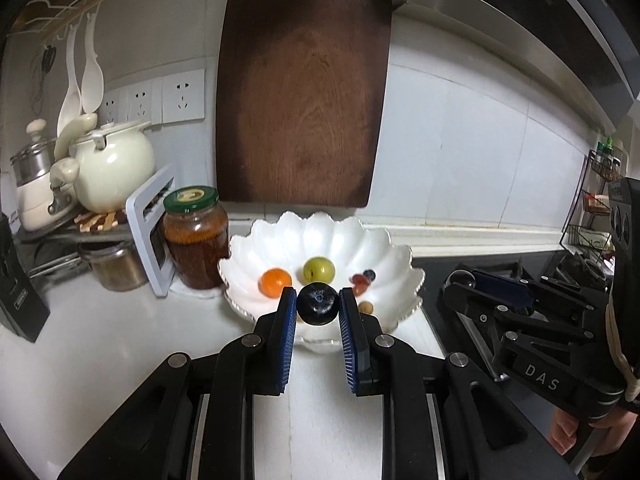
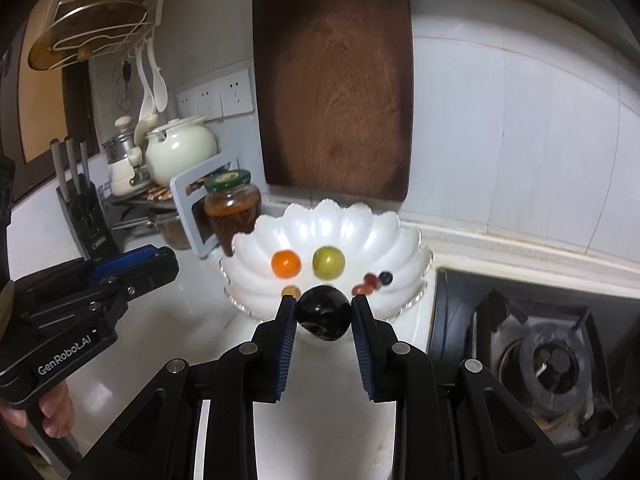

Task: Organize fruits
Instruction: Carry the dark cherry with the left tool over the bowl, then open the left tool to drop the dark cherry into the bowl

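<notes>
So both hands are busy here, each pair of tongs is clamped on its own dark plum: the left tongs [image 1: 318,303] are pinching a round dark plum [image 1: 318,304] between the blue pads, and the right tongs [image 2: 323,312] have a second dark plum [image 2: 323,313] that looks a bit more egg-shaped, its long side running across from pad to pad. Both are held up over the white tabletop [image 1: 120,340], just short of the near rim of the scalloped white bowl [image 2: 280,232], which sits straight ahead of both. Already in the bowl there's a small orange [image 2: 286,263], a green plum [image 2: 328,262], a blueberry [image 2: 385,278], a couple of little red fruits [image 2: 366,285] and a small tan one [image 2: 291,291]. The thing that matters for the drop, I reckon, is that the bowl is dead ahead and slightly below for either hand, so it's just forward over the rim and let go. The two look about equally close to me, can't really call one nearer. The middle front of the bowl looks free, but with two hands going for the same gap I'd guess they could bump, and the stove is right beside the bowl on the right if a plum bounces out
</notes>
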Tool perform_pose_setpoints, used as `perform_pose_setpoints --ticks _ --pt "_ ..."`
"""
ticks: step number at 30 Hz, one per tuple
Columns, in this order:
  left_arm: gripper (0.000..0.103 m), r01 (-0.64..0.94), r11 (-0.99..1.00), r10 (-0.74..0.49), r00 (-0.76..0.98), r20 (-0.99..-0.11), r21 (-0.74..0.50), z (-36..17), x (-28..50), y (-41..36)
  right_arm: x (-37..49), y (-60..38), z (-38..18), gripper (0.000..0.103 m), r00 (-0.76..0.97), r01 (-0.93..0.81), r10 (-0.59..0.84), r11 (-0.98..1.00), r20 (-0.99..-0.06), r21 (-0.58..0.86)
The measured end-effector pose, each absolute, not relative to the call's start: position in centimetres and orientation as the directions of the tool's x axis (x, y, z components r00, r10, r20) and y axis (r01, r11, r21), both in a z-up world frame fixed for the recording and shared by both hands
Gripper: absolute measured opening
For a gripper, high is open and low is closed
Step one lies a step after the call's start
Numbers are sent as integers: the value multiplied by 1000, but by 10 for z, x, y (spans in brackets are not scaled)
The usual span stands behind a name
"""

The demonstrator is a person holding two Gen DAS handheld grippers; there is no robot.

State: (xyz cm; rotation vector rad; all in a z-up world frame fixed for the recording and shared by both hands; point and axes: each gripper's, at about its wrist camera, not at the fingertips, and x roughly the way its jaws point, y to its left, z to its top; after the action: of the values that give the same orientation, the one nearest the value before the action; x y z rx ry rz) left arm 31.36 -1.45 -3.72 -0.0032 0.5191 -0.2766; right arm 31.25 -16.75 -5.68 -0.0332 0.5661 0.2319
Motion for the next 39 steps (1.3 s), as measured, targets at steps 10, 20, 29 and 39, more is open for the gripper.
perform_pose_setpoints --ticks 10,20,29,39 --pt "22 252 965 -254 849 -464 -66 -20 352 -14 345 -165 -38 30 853 -200 179 980 -490 10" --pt "22 252 967 -242 845 -476 -45 -11 404 -19 397 -165 -34 30 841 -191 163 982 -516 -2" --pt "22 251 968 -225 808 -544 -28 -22 457 -26 447 -172 -46 30 798 -181 156 983 -582 16" --pt "22 242 970 -198 727 -657 -25 -50 518 -27 507 -168 -68 30 713 -176 135 984 -688 11"
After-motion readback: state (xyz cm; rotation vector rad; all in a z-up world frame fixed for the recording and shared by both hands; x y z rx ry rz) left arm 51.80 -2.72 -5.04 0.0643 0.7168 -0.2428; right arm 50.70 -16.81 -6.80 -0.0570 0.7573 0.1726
